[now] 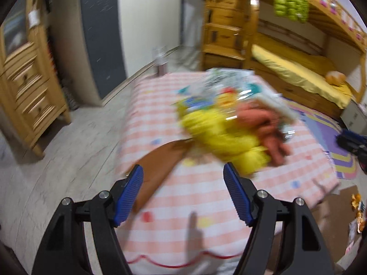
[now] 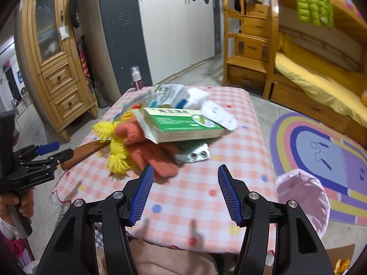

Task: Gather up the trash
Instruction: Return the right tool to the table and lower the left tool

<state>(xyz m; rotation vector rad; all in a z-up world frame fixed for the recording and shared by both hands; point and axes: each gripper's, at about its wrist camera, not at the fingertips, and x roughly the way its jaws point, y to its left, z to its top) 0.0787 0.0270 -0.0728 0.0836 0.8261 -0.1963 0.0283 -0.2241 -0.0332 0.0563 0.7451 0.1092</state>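
Little seems collected yet: both the left claw [image 1: 183, 192] and right claw [image 2: 183, 192] stand wide open and empty, while the green-and-white cardboard box [image 2: 183, 126], silver blister pack [image 2: 195, 154] and crumpled white tissue [image 2: 198, 96] lie heaped ahead of them on the pink-checked worktop [image 2: 206, 206].

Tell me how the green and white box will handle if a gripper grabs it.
The green and white box looks like thin card, so probably light and crushable. Its end flap hangs open, so contents might slip out. It rests tilted on the orange glove, so a nudge would likely slide it.
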